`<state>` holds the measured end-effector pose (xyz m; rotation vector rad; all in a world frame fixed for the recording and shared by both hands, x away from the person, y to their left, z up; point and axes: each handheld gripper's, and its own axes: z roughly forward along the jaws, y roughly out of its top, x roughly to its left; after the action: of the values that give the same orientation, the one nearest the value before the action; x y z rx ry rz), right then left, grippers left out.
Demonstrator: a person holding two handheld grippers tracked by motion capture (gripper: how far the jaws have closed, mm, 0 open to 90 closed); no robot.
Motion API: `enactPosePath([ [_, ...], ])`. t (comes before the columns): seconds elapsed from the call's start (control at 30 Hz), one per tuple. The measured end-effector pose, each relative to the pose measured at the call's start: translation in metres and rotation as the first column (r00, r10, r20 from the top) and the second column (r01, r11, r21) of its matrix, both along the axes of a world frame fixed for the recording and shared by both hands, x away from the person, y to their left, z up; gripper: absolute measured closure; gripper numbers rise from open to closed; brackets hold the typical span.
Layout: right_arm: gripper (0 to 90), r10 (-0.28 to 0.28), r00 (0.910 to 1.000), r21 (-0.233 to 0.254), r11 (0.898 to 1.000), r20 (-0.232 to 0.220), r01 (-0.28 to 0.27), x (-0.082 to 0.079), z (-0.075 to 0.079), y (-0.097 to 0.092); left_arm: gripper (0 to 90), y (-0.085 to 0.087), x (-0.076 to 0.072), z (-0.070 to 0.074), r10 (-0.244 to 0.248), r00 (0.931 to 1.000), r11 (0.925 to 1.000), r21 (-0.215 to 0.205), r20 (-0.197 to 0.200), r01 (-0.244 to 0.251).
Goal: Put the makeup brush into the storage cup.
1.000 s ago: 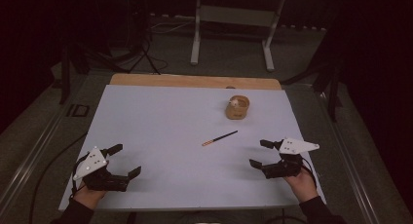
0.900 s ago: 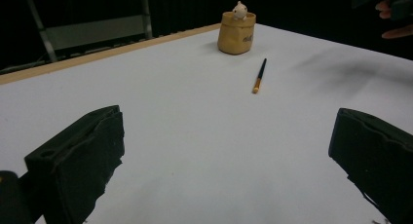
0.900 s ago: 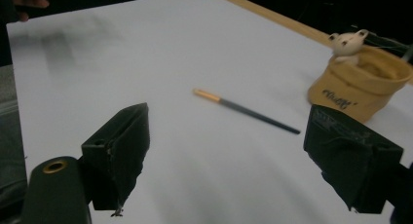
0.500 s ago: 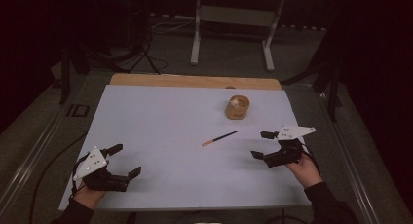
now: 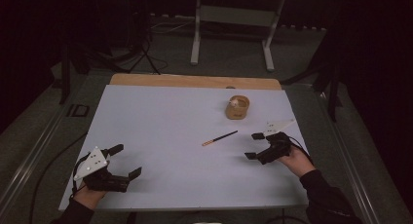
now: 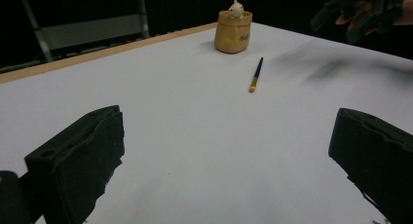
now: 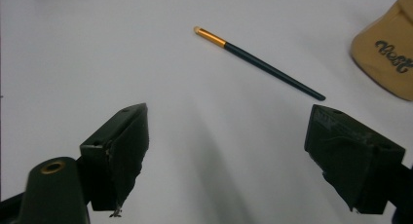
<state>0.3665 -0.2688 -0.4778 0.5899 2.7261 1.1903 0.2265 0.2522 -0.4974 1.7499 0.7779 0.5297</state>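
A thin black brush with an orange ferrule (image 5: 219, 138) (image 6: 256, 74) (image 7: 258, 63) lies flat on the white table top (image 5: 170, 126), a little right of its middle. Behind it stands a small tan pot (image 5: 237, 107) (image 6: 233, 31) (image 7: 389, 58) with a pale figure poking out of the top. My right gripper (image 5: 255, 145) (image 7: 243, 160) hovers open just right of the brush, jaws wide apart and empty. At the front left my left gripper (image 5: 125, 160) (image 6: 229, 165) rests open and empty, far from the brush.
A wooden strip (image 5: 195, 81) runs along the table's far edge. Beyond it stand a metal frame (image 5: 231, 19) and cables on a dark floor. In the left gripper view the other hand and its gripper (image 6: 365, 12) show at top right.
My right gripper has lifted and moved forward and left toward the brush. The left gripper, brush and pot have stayed put.
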Motion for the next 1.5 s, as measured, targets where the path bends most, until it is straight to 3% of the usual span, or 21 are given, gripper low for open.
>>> enactPosePath([
  [0.37, 16.4, 0.033, 0.9972, -0.059, 0.998, -0.068, -0.037, 0.023, -0.009, 0.007, 0.4, -0.001, -0.001, 0.0, -0.016, 0.9999, 0.9999, 0.005, 0.007, 0.015],
  [0.67, 16.3, 0.045, 0.9921, -0.14, 0.988, -0.117, -0.061, 0.037, -0.014, 0.007, 0.4, -0.001, -0.001, 0.0, -0.019, 0.9998, 0.9998, 0.008, 0.002, 0.019],
  [0.8, 15.7, 0.047, 0.9866, -0.191, 0.979, -0.156, -0.076, 0.044, -0.016, 0.01, 0.4, -0.001, -0.001, 0.0, -0.018, 0.9998, 0.9998, 0.006, -0.001, 0.018],
  [1.0, 15.8, 0.082, 0.9779, -0.293, 0.946, -0.192, -0.137, 0.05, -0.02, 0.018, 0.4, -0.001, -0.001, 0.0, -0.015, 0.9999, 0.9999, 0.001, -0.002, 0.015],
  [1.27, 16.2, 0.083, 0.975, -0.327, 0.933, -0.206, -0.149, 0.06, -0.016, 0.024, 0.4, 0.0, -0.001, -0.001, -0.012, 0.9999, 0.9999, -0.002, -0.006, 0.012],
  [1.5, 16.3, 0.113, 0.9699, -0.367, 0.911, -0.215, -0.188, 0.067, -0.012, 0.03, 0.4, 0.0, -0.001, -0.001, -0.01, 0.9999, 0.9999, -0.004, -0.007, 0.01],
])
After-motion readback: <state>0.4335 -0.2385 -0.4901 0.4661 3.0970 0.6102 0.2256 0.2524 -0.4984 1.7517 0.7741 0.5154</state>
